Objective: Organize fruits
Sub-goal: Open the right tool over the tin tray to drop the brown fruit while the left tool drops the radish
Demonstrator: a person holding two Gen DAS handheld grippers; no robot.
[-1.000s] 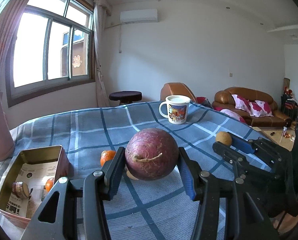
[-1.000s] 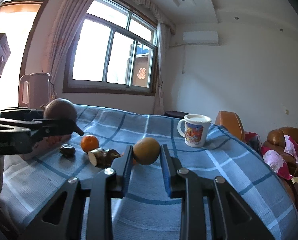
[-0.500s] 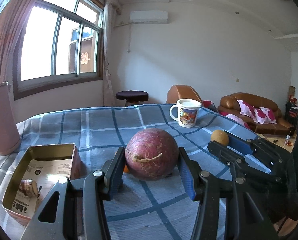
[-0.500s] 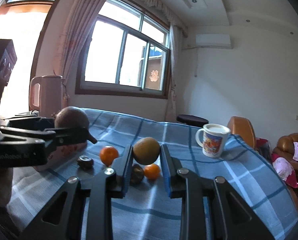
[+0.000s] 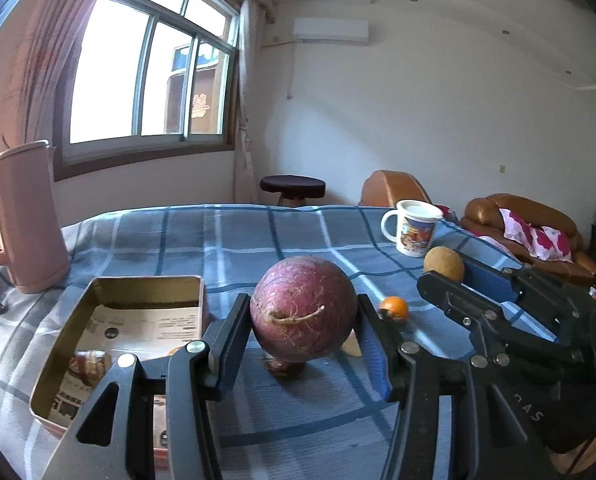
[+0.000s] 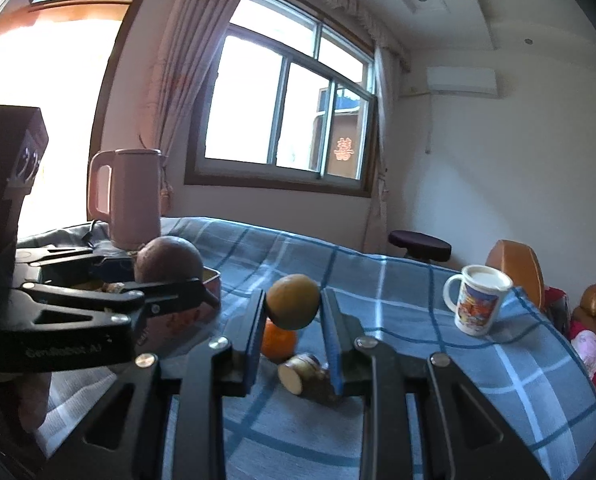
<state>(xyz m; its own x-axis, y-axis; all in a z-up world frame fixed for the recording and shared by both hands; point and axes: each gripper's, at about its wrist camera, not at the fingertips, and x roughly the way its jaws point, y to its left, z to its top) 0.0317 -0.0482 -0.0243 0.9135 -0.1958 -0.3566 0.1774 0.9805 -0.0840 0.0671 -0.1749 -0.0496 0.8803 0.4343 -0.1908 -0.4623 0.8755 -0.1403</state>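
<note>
Both claws are loaded. The left gripper [image 5: 304, 334] is clamped at medium width on a big round purple fruit [image 5: 303, 308] w/ a thin curly stem facing the camera; the blue pads press both flanks and the fruit hangs clear of the checked tablecloth [image 5: 238, 240]. The right gripper [image 6: 294, 320] is squeezed narrow on a smaller brown-yellow round fruit [image 6: 294, 306], also off the cloth.

Key relation: an open metal tin [image 5: 146, 284] sits to the left of the purple fruit in the left wrist view, near edge of the table, its right wall just beside the left claw's left finger. The fruit isn't over the tin yet; it's beside it, above cloth. So the move needed, I'd judge, is a short sideways carry to the left, then lower & release. The tin's long axis runs near-to-far, and it already holds a paper liner and at least one small item, so there's room at the far end. Both fruits are round, no axis to worry abt.

The left hand is clearly nearer the tin; in the right wrist view the tin [image 6: 212, 280] lies far-left, behind the left claw, so the right one prob waits its turn.

Loose on the cloth: a small orange [image 5: 394, 307], a cut stub-like piece [image 6: 302, 374] under the right claw. A mug [image 5: 412, 226] stands far right, a pink kettle [image 5: 18, 224] far left.
</note>
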